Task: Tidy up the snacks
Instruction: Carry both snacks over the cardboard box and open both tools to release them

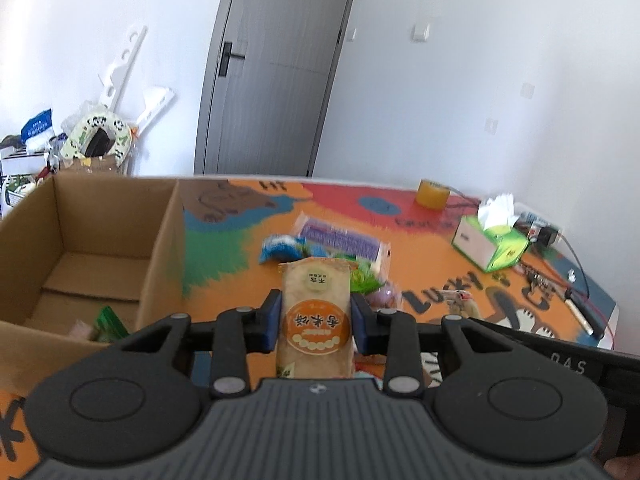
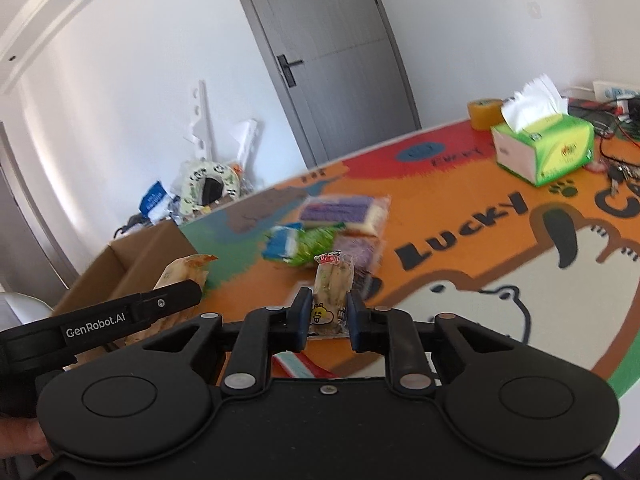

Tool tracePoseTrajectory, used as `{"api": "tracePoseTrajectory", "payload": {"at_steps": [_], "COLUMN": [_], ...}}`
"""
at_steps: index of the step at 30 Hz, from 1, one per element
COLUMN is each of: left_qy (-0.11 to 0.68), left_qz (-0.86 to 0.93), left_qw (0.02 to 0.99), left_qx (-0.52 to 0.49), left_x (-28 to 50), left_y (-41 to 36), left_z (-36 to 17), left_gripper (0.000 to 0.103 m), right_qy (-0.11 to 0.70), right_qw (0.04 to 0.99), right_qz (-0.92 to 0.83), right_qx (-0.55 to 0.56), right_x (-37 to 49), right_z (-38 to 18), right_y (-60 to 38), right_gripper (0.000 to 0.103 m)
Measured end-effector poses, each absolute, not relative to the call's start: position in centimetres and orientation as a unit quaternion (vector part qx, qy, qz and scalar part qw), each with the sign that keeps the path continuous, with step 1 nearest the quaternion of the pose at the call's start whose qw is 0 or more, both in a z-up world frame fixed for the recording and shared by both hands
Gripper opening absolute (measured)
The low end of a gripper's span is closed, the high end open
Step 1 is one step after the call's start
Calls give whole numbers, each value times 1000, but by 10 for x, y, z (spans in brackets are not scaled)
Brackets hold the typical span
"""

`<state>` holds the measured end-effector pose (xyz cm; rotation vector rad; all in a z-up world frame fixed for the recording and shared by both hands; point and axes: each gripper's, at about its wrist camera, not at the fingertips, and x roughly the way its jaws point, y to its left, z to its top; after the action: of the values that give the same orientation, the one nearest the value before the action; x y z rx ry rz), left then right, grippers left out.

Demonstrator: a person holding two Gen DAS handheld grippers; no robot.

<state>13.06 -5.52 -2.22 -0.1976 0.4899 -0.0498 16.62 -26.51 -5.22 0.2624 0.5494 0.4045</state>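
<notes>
A rice cracker pack (image 1: 316, 316) is clamped by the left gripper (image 1: 316, 320), a small snack packet (image 2: 332, 292) by the right gripper (image 2: 329, 318); next, both should be carried to the cardboard box (image 1: 100, 216).

White walls (image 1: 440, 100) meet at a corner, with a grey door (image 1: 272, 68) shut, its handle (image 1: 230, 58) dark. Clutter (image 1: 80, 136) is piled beside it (white boards lean there). Daylight is soft; the table mat (image 1: 420, 208) is orange.

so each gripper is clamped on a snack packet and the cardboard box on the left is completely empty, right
Not quite. The cardboard box isn't empty: the left wrist view shows a green packet on its floor. The rest holds: left gripper grips the rice cracker packet, right gripper a small packet.
</notes>
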Motion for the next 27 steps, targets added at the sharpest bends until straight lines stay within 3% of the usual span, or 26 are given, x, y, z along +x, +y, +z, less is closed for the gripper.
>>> {"api": "tracePoseTrajectory", "payload": {"at_steps": [27], "left_qy": [182], "left_qz": [58], "left_qw": [974], "left_qx": [-120], "left_x": [90], "left_y": [26], "left_z": [17], "left_gripper": [34], "right_qy": [231], "right_qw": [922], "right_qz": [291], "right_qx": [109], "right_x": [158], "right_z": [-10], "right_y": [-179], "right_gripper": [20]}}
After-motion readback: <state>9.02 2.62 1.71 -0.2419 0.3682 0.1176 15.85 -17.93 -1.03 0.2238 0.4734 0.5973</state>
